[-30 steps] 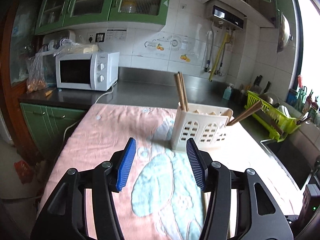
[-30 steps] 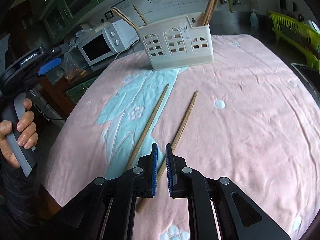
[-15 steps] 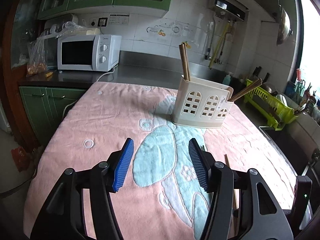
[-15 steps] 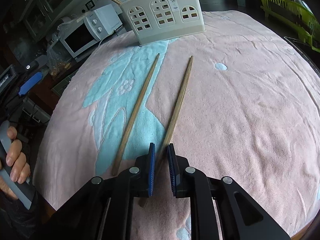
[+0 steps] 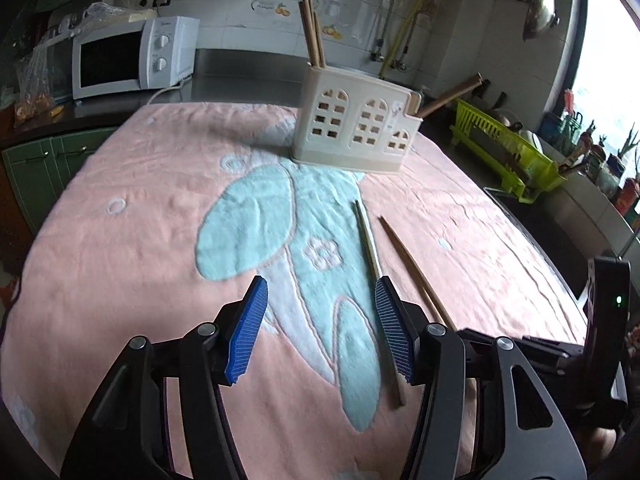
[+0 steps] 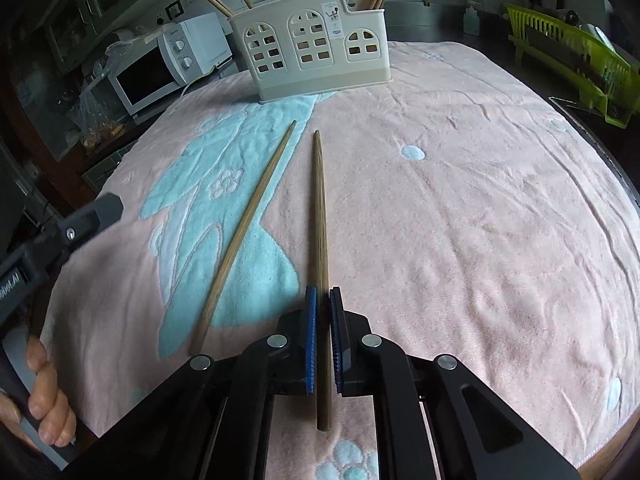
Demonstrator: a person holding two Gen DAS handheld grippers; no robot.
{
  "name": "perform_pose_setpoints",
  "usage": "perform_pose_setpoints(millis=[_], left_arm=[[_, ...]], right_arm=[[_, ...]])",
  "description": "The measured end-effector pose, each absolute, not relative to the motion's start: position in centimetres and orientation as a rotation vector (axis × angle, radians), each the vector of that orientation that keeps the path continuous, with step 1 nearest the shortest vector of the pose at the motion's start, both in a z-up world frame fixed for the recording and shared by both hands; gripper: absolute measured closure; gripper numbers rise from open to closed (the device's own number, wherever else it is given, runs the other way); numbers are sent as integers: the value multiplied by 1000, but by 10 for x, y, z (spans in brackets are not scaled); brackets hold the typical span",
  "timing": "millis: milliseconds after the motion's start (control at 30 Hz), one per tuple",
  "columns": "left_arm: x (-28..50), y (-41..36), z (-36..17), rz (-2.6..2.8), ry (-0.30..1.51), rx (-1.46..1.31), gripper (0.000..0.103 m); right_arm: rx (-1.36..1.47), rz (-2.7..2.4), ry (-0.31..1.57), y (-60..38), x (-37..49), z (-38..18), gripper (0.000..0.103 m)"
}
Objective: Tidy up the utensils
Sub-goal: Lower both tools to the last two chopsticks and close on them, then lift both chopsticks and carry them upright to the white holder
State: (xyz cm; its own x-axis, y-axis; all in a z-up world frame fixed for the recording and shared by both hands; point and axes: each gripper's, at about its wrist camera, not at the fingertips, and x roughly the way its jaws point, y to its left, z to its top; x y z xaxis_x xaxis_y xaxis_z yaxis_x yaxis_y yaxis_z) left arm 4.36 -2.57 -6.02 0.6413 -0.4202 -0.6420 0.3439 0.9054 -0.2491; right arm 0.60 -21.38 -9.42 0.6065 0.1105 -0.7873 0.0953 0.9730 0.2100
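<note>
Wooden chopstick in closed right claw

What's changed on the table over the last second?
The right gripper has closed on the right chopstick, which now points straight ahead. The left gripper came down toward the towel, open and empty. The left chopstick and the holder stayed put.

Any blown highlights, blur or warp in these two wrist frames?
Left wrist: window at the right edge blown white, strong barrel warp, dark vignette corners, chopsticks on the towel sharp. Right wrist: even soft light, no glare, held chopstick crisp, left gripper at the left edge motion-blurred.
</note>
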Motion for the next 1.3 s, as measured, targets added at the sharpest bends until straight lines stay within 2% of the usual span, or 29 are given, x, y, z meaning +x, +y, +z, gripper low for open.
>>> perform_pose_setpoints(millis=[133,400,533,567,733,767,900,1000,1300], left_arm=[[35,-49,-79,-498,807,-88,52],[38,-78,-100,-524,867,-42,77],[43,-81,-106,-513,887,-32,78],[43,-81,-106,-517,887,-32,82],[42,-90,-107,-512,894,1,84],[42,-92,-107,-511,898,11,88],[40,-99,-107,-492,893,56,88],[41,-98,-107,-486,899,59,93],[47,-84,-95,-493,900,19,97]], right_arm=[[222,-8,908,-225,3,-95,96],[213,2,891,-234,-3,-99,95],[210,18,887,-234,-8,-99,89],[205,18,886,-233,-10,-98,89],[210,26,885,-236,-16,-99,89],[210,26,885,-236,-17,-100,89],[195,26,877,-234,-18,-101,89],[163,14,874,-233,-19,-101,96],[162,27,819,-237,-26,-81,96]])
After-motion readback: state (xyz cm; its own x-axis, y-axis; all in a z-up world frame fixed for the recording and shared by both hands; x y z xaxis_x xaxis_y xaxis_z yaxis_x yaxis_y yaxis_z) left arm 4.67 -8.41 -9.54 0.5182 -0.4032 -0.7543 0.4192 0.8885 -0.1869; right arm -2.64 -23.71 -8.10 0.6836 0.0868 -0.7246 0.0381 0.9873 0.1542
